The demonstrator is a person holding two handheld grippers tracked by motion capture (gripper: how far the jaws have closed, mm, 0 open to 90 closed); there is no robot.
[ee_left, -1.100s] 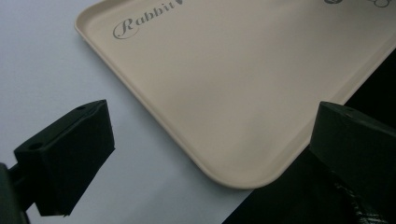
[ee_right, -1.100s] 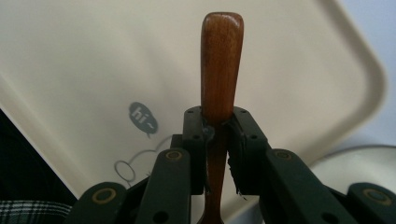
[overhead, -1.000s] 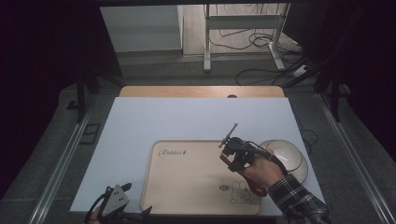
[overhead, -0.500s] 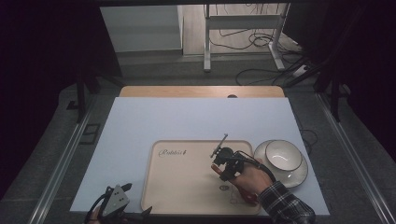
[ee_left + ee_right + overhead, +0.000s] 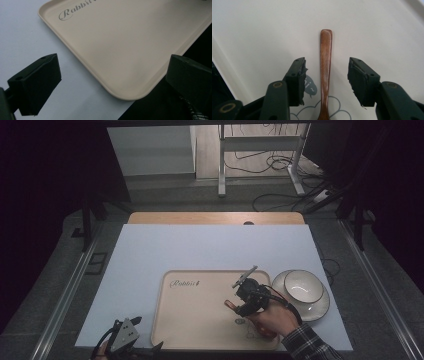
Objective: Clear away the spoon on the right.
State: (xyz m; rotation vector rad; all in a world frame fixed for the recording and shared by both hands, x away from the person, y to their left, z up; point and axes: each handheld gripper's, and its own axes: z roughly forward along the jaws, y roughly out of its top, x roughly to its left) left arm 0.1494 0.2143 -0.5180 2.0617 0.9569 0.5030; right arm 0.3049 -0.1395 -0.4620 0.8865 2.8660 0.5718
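Over the tray (image 5: 249, 30), right gripper (image 5: 325, 80) sits spread around the spoon (image 5: 325, 65); I'd center first, then pinch. Left gripper (image 5: 110, 82) gapes empty.

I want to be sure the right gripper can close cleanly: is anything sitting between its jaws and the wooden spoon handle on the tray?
Nothing visible does. In the right gripper view the right gripper has its jaws open on either side of the wooden spoon handle, with bare tray in the gaps.
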